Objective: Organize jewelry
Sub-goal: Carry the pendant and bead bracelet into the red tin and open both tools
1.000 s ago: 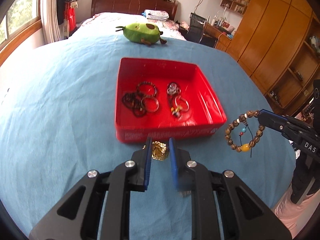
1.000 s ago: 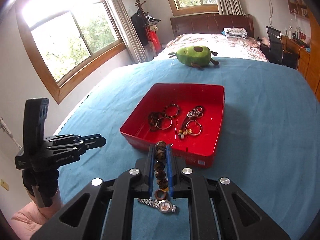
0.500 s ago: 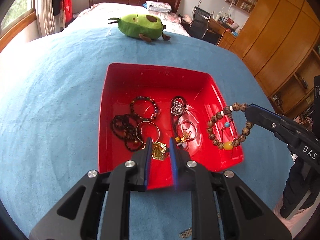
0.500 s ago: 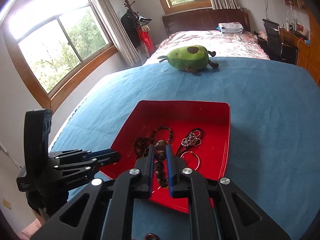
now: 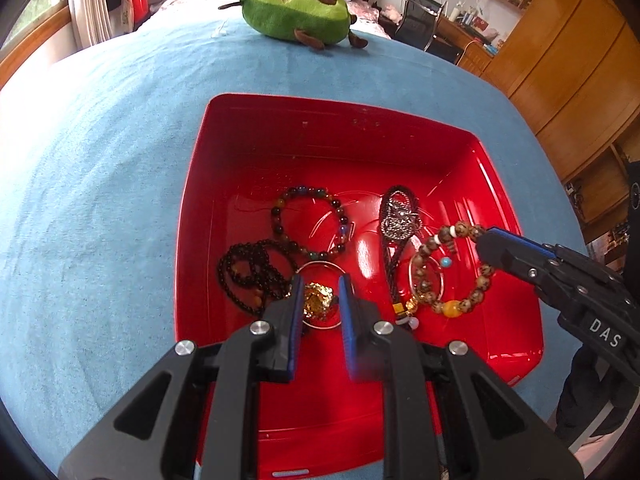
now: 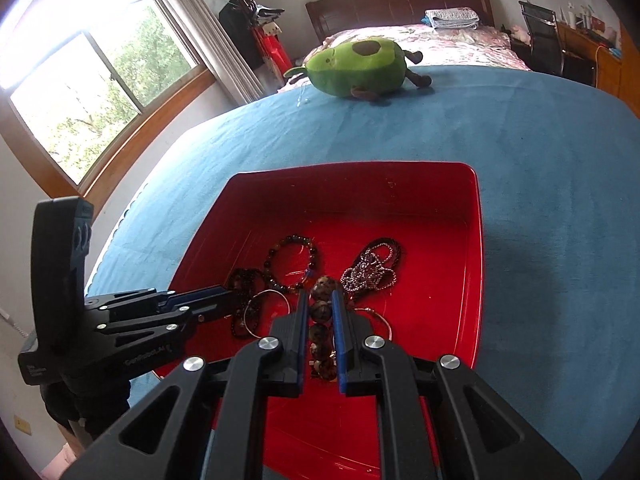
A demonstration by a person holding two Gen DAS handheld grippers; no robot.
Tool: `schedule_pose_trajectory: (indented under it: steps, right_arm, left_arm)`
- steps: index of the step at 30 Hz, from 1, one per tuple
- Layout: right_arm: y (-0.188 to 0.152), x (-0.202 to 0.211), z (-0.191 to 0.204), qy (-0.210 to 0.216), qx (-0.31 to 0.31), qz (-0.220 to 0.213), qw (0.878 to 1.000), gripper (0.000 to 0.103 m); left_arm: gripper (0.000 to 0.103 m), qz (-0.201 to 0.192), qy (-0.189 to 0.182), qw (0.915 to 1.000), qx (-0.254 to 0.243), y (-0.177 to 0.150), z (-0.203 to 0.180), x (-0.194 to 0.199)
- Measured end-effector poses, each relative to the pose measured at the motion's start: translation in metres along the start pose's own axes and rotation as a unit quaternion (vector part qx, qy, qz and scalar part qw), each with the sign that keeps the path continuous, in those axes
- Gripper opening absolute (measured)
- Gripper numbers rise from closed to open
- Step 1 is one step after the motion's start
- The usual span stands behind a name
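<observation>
A red tray (image 5: 340, 108) lies on the blue cloth and holds several pieces: a dark bead bracelet (image 5: 308, 224), a black bead string (image 5: 248, 272), a silver hoop (image 5: 320, 266) and a silver pendant on a black cord (image 5: 400, 220). My left gripper (image 5: 320, 292) hangs low over the tray's near half, shut on a crumpled gold piece (image 5: 318, 300). My right gripper (image 6: 320, 300) is shut on a wooden bead bracelet (image 6: 320, 310). In the left wrist view the right gripper (image 5: 486, 240) dangles the bracelet (image 5: 452, 307) over the tray's right side. The left gripper (image 6: 224, 296) reaches in from the left in the right wrist view.
A green avocado plush (image 5: 296, 12) sits on the blue cloth (image 5: 100, 200) beyond the tray. Wooden cupboards (image 5: 560, 60) stand to the right, a window (image 6: 100, 80) to the left, and a bed (image 6: 420, 40) and a chair (image 6: 540, 40) lie behind.
Both grippers moved forward and down, from short of the tray's near wall to low over its inside, each still carrying its piece. The watch on the cloth has left the view.
</observation>
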State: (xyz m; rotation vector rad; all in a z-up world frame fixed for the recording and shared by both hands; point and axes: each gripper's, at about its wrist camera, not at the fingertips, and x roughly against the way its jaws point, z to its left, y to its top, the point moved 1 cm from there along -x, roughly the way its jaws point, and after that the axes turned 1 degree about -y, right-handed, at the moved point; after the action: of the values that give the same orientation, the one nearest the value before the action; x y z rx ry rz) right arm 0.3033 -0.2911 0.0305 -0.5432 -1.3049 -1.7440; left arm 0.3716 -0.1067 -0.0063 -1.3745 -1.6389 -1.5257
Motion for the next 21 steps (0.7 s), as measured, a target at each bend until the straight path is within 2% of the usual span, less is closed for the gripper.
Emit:
schedule_pose_trajectory:
  steps: [6,12,14,18,21]
  right_arm:
    - [0.0,-0.003,-0.004,-0.017,-0.005,0.005,1.0,0.011]
    - [-0.001,0.002,-0.004,-0.041,-0.002,0.0,0.999,0.023]
    - [-0.001,0.005,-0.003,-0.052,-0.001,-0.003,0.999,0.026]
    - [-0.003,0.009,0.001,-0.054,0.004,-0.006,0.999,0.027]
    - [-0.004,0.011,0.004,-0.055,0.006,-0.008,0.998,0.027]
  left_arm:
    - [0.017,0.009,0.004,0.9999,0.005,0.001,0.004,-0.008]
    - [0.019,0.012,0.01,0.9999,0.006,0.0,0.005,-0.012]
    - [0.023,0.014,0.006,0.9999,0.004,0.001,0.003,-0.012]
    - [0.033,0.005,0.011,0.9999,-0.003,-0.001,-0.002,-0.007]
    - [0.036,-0.002,0.015,0.9999,-0.001,-0.002,-0.001,-0.003]
